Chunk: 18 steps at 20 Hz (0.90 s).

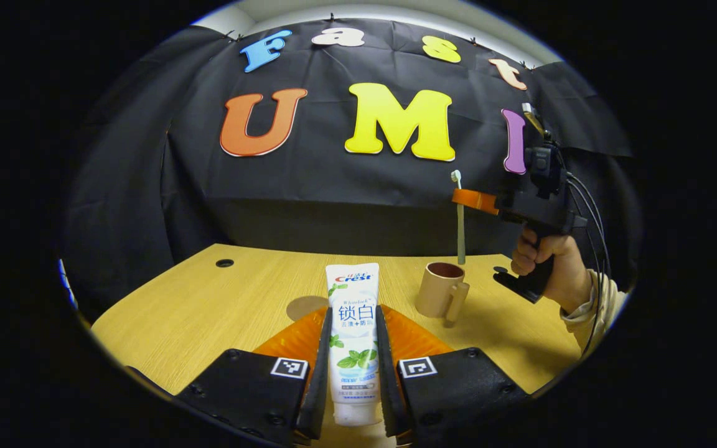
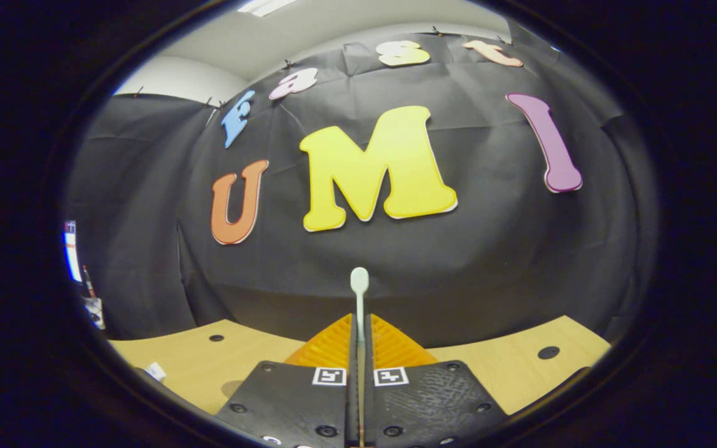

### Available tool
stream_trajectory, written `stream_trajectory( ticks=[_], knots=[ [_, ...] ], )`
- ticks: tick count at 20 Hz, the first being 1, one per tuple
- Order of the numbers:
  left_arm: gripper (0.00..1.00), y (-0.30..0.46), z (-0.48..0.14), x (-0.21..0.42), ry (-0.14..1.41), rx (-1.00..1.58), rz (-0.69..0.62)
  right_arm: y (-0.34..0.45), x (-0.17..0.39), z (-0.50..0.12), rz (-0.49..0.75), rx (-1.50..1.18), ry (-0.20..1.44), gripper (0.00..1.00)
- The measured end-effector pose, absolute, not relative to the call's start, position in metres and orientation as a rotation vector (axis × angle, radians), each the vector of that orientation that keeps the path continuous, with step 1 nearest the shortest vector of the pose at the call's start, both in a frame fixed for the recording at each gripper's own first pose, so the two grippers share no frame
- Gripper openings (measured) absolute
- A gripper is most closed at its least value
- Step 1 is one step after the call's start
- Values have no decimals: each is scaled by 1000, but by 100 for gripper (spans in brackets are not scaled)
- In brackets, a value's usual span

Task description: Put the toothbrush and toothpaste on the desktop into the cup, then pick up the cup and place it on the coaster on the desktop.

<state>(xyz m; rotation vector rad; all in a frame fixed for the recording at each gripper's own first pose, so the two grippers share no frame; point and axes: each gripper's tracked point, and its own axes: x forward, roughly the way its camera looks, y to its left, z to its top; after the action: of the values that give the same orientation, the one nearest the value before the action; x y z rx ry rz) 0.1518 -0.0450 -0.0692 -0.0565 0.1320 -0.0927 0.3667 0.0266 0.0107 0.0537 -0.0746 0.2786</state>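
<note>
Above the cup [image 1: 440, 289] the right gripper [image 2: 358, 348] pinches the toothbrush [image 2: 359, 292] — left gripper [image 1: 353, 348] clamps the toothpaste [image 1: 352, 336].

The white toothpaste tube [image 1: 352, 336] with green leaf print stands lengthwise between two gripper fingers, its flat crimped end pointing away across the wooden desktop [image 1: 209, 305]. The pale toothbrush [image 1: 460, 218] hangs upright in the air, head up, its lower end just above the open mouth of the tan cup [image 1: 442, 295]. That cup stands upright, handle facing near. A round brownish coaster [image 1: 305, 307] lies flat left of it.
</note>
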Motion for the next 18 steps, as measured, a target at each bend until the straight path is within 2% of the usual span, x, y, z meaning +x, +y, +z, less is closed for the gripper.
stream_trajectory(
  ticks=[5, 15, 16, 18],
  knots=[
    [39, -52, -66, 157, 120, -53, -107, 20, 381, -25, 278, 81, -2, 1],
    [39, -62, -54, 169, 77, -16, -115, 23, 375, -48, 292, 50, 74, 3],
    [39, -63, -52, 170, 71, -13, -117, 27, 371, -50, 313, 53, 84, 5],
    [39, -68, -46, 171, 61, -14, -129, 25, 367, -52, 314, 45, 92, 38]
  ],
)
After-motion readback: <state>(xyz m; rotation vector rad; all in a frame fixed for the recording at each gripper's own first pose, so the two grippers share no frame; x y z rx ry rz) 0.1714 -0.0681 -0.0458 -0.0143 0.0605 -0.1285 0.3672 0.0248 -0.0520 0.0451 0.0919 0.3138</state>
